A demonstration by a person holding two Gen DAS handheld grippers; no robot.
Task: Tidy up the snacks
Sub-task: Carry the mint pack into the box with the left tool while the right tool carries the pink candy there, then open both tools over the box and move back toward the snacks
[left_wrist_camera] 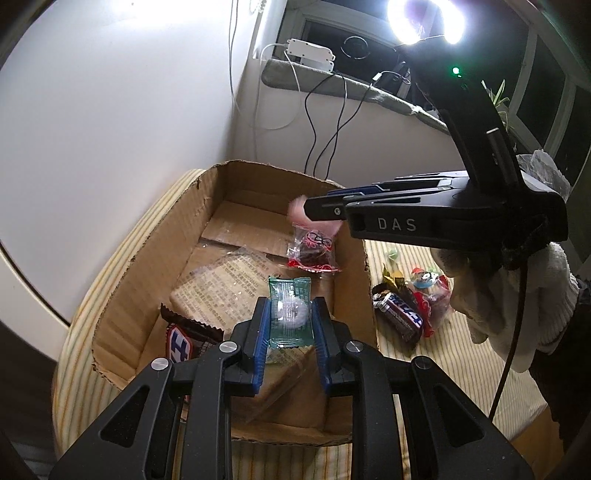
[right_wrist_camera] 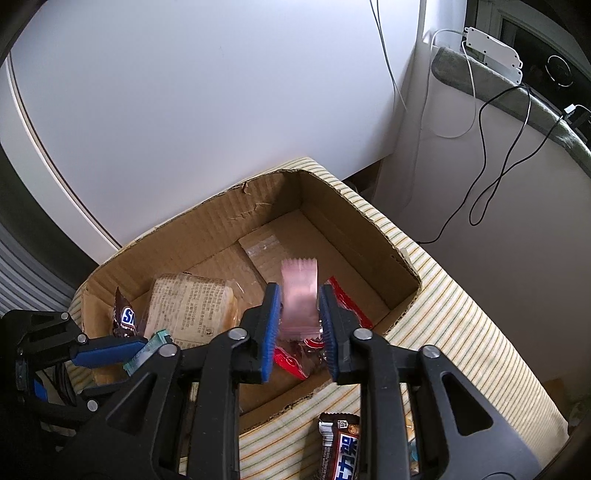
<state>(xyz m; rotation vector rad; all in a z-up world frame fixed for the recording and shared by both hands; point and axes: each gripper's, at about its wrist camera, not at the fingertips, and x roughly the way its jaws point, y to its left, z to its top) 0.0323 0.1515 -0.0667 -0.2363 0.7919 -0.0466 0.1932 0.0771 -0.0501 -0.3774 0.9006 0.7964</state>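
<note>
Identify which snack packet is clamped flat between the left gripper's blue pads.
The green packet, with a white round sweet showing through it. The pink packet is blurred at the right gripper.

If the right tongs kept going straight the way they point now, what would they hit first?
Probably the red-wrapped snack on the floor of the cardboard box. The right tongs have a blurred pink packet between them; depth is uncertain.

Background's kinda messy tbh. Plain white wall [right_wrist_camera: 221, 110] behind everything, with a thin cord [right_wrist_camera: 386, 55] hanging down it. A grey ledge [left_wrist_camera: 354, 86] under the dark window [left_wrist_camera: 332, 40] has a white box [left_wrist_camera: 312, 53] sitting on it, and black cables [left_wrist_camera: 314, 122] droop off the edge. Bright ring light [left_wrist_camera: 424, 18] glaring up top, plus a small plant [left_wrist_camera: 500, 101] by the window.
</note>
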